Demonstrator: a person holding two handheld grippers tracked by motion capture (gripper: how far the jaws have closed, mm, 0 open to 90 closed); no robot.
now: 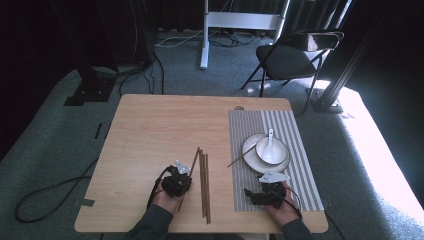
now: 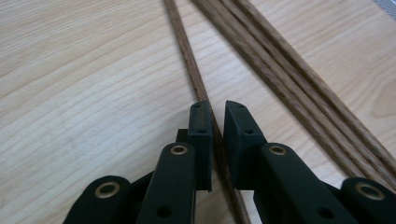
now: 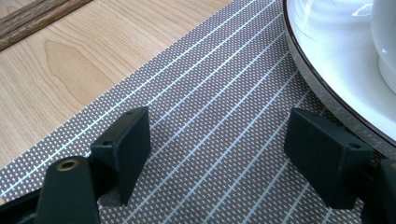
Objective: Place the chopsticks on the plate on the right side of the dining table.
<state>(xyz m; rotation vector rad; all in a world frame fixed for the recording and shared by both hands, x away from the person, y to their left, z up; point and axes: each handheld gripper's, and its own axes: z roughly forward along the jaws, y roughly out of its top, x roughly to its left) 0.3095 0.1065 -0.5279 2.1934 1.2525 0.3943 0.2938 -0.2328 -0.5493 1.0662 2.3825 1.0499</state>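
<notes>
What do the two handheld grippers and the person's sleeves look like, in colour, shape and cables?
Both the left gripper and the right gripper are black, each topped by a grey three-cornered plate. Their jaws are flat black blocks on black links with brass-coloured rivets. A black cable trails from the left gripper over the table edge onto the carpet. The sleeves are dark grey.

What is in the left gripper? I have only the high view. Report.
Observer: The left gripper is closed on one chopstick, which runs between its jaws.
Operator: Check the other chopsticks.
Observer: The other chopsticks lie side by side on the table, outside the jaws.
Operator: Now the right gripper.
Observer: The right gripper is open and holds nothing. It is over the mat, one jaw near the plate.
</notes>
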